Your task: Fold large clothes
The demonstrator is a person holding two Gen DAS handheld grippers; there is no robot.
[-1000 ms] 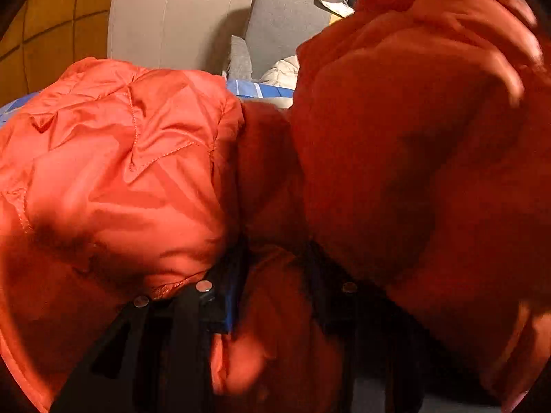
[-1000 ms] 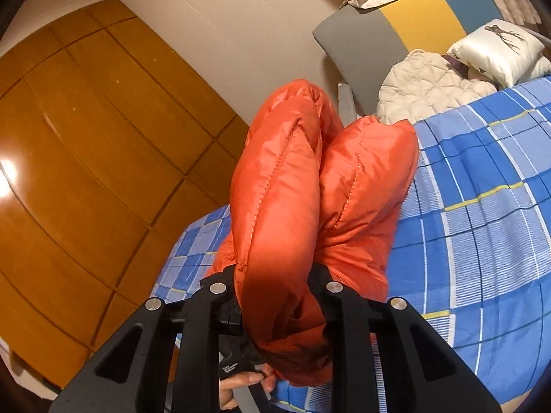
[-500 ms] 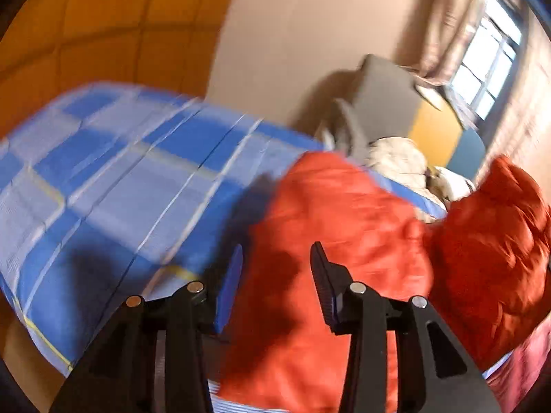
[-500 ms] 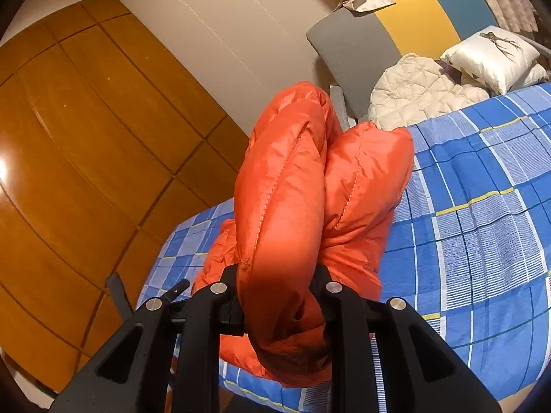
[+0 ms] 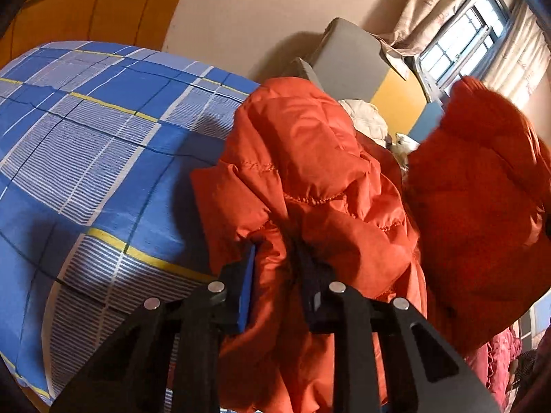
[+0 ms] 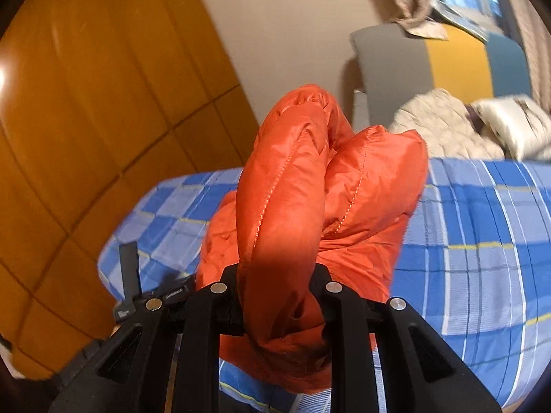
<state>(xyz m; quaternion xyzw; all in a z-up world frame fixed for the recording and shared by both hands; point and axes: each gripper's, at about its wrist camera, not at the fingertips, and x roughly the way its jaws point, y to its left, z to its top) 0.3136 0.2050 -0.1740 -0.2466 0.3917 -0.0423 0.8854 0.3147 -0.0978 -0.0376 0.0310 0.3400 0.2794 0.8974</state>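
A puffy orange quilted jacket [image 5: 310,158] lies bunched on the blue checked bed [image 5: 86,144]. My left gripper [image 5: 277,275] has a gathered edge of it between the blue pad and the dark pad; the jaws are closing and pinch the fabric. To the right, another raised bunch of the jacket [image 5: 482,189] hangs blurred. In the right wrist view, my right gripper [image 6: 279,285] is shut on a thick rolled fold of the jacket [image 6: 292,186], which stands up above the bed [image 6: 482,234].
A grey, yellow and blue headboard cushion [image 6: 423,58] leans against the wall. A cream quilted garment [image 6: 444,127] and a white pillow [image 6: 516,124] lie at the bed's head. Wooden wardrobe panels [image 6: 86,120] stand left. A window [image 5: 458,44] with curtains is far right.
My left gripper came off the jacket, swung over the bed with jaws apart, and now pinches the jacket's edge. My right gripper carried its fold sideways and rolled.
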